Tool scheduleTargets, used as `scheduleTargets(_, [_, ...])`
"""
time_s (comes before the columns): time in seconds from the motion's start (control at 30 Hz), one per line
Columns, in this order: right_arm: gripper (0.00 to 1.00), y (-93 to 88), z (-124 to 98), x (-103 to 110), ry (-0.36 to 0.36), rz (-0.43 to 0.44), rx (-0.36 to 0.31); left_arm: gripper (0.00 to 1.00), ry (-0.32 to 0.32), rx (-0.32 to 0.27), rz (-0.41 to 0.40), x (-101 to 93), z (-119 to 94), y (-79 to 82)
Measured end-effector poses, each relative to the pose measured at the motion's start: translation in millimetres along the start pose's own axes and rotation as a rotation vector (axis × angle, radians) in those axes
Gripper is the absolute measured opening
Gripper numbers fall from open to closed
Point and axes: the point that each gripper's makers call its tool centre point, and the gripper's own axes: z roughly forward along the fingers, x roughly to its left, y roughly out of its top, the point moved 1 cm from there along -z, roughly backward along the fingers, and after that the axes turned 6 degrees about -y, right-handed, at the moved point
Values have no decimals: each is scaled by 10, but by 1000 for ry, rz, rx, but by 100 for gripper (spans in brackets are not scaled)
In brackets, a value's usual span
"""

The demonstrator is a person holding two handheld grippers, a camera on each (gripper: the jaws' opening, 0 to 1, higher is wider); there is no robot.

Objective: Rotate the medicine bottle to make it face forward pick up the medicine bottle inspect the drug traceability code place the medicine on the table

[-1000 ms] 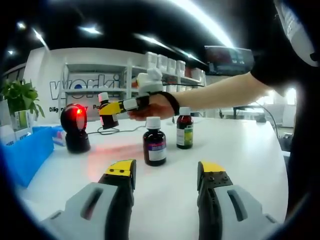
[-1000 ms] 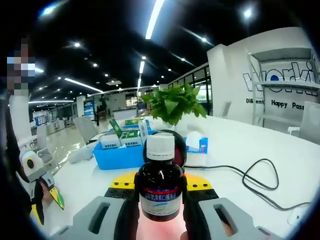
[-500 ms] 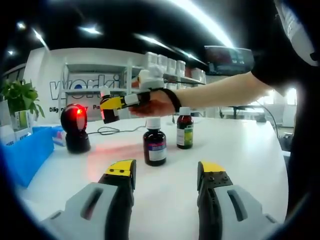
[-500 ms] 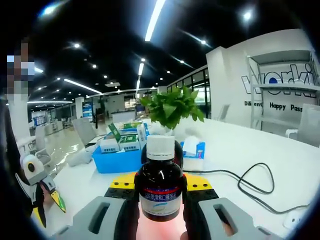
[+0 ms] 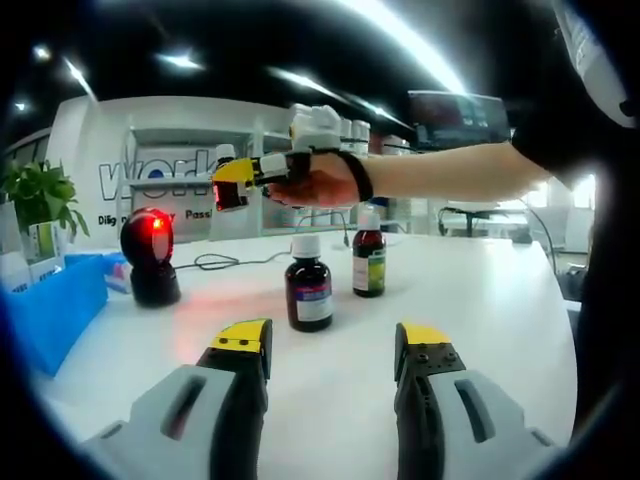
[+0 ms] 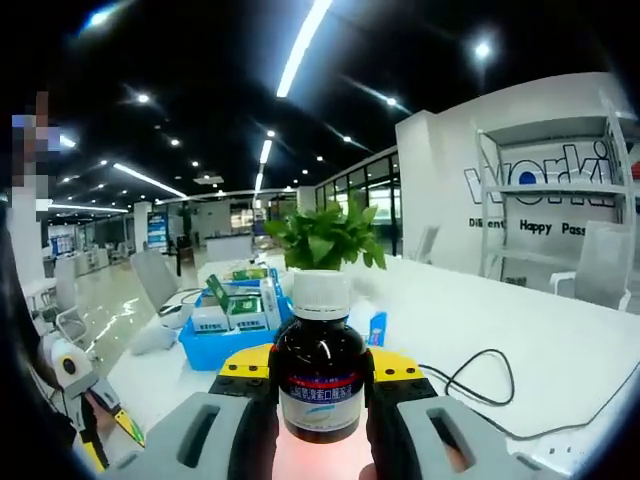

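Note:
My right gripper [image 6: 320, 385] is shut on a brown medicine bottle [image 6: 320, 372] with a white cap and a blue-and-red label, held upright between the yellow-tipped jaws. In the left gripper view a hand holds that gripper [image 5: 234, 180] high above the table, above and right of the black scanner [image 5: 148, 256] with its red light. Two more brown bottles stand on the white table [image 5: 480, 300]: one with a purple-white label [image 5: 309, 288], one with a green label [image 5: 369, 262]. My left gripper [image 5: 330, 352] hovers low near the front, open, with nothing in it.
A blue bin [image 5: 50, 312] sits at the left edge, seen with boxes inside it as the blue bin [image 6: 228, 330]. A potted plant [image 6: 322, 235] stands behind it. A black cable [image 6: 478, 388] loops across the table. The person's arm [image 5: 450, 175] reaches across.
The right gripper has carried the bottle upward, away from the scanner's red light. The left gripper and the two standing bottles have stayed put.

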Motion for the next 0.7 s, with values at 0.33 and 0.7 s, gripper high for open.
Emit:
scheduleTargets(0.33, [29, 259, -420, -129, -146, -47, -48, 40, 2, 2, 9, -6, 1, -1])
scheduleTargets(0.7, [29, 470, -1078, -208, -325, -74, -117, 40, 0, 10, 17, -10, 8, -15])
